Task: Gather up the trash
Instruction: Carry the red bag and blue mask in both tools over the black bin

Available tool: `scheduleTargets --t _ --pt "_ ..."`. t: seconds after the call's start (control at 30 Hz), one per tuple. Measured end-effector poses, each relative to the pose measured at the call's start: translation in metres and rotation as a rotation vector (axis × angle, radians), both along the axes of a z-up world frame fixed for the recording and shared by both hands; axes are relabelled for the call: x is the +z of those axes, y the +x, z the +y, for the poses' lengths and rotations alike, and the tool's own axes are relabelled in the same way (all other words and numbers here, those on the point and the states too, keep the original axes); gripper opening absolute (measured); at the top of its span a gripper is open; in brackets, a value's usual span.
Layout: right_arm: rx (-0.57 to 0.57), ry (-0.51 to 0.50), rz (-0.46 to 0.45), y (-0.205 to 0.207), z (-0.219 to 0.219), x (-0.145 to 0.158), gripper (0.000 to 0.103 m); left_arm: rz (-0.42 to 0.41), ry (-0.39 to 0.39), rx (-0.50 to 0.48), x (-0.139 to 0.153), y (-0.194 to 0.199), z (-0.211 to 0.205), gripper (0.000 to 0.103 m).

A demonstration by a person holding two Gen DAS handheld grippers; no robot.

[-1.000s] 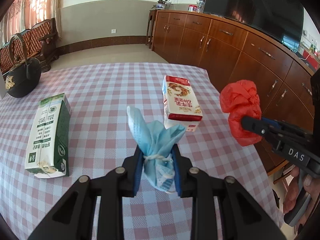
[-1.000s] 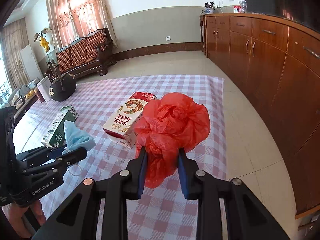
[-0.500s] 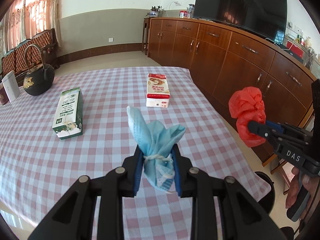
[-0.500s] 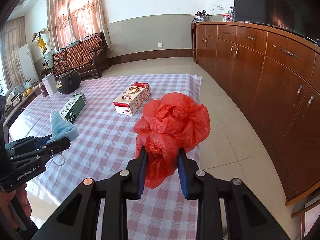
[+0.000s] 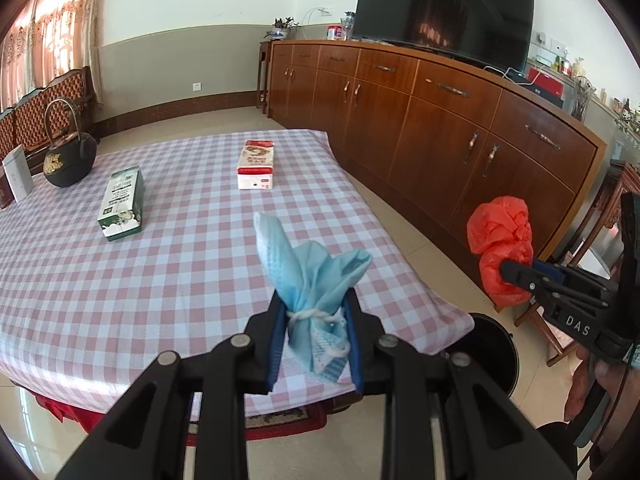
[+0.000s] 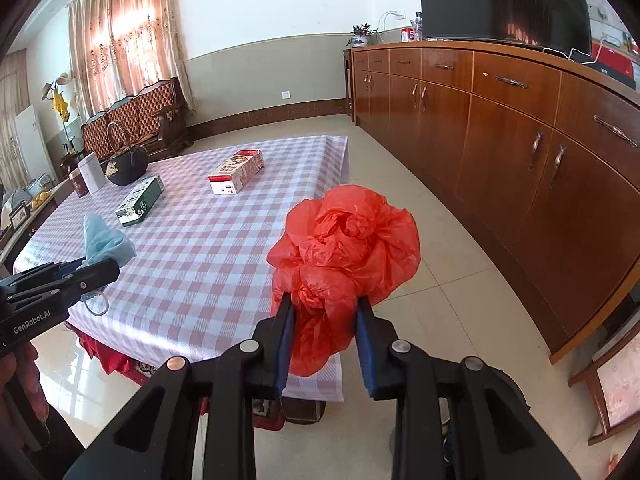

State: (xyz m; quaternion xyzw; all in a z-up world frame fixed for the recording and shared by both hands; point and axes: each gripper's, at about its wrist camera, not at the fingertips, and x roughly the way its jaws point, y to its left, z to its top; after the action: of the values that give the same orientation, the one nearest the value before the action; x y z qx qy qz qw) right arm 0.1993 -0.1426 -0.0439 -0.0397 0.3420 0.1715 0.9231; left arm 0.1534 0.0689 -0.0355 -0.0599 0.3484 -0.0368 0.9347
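Observation:
My left gripper (image 5: 314, 300) is shut on a crumpled blue face mask (image 5: 310, 280), held above the near edge of the checked table (image 5: 160, 240). My right gripper (image 6: 324, 304) is shut on a crumpled red plastic bag (image 6: 344, 248), held off the table's right side over the floor. The red bag also shows in the left wrist view (image 5: 500, 240), and the mask in the right wrist view (image 6: 106, 242). A green carton (image 5: 122, 204) and a red-and-white carton (image 5: 256, 164) lie on the table. A black bin (image 5: 492, 348) stands on the floor below the table corner.
A black kettle (image 5: 68, 156) and a white box (image 5: 18, 178) stand at the table's far left. A long wooden sideboard (image 5: 440, 128) with a television (image 5: 444, 8) runs along the right. A wooden chair (image 6: 608, 384) stands at the near right.
Both grippers have pulled back and up from the table with their loads. The cartons now look farther away, and the table's near edge and the black bin have come into view.

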Motion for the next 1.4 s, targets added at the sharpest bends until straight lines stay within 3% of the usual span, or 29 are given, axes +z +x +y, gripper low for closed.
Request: scheduleTargets --t 0.3,0.77,1.4 --pt "-0.092 -0.008 -0.012 -0.038 -0.047 0.006 0.030 -0.027 -0.004 -0.100 0.008 -0.011 -0.046 0.028" --pt "-0.218 -0.024 -0.017 -0.065 -0.103 0.013 0.030 -0.036 0.003 -0.247 0.005 -0.008 -0.112 0.028" --pt "-0.334 -0.034 0.038 -0.082 -0.179 -0.017 0.030 0.035 0.038 -0.445 -0.029 -0.008 -0.209 0.028"
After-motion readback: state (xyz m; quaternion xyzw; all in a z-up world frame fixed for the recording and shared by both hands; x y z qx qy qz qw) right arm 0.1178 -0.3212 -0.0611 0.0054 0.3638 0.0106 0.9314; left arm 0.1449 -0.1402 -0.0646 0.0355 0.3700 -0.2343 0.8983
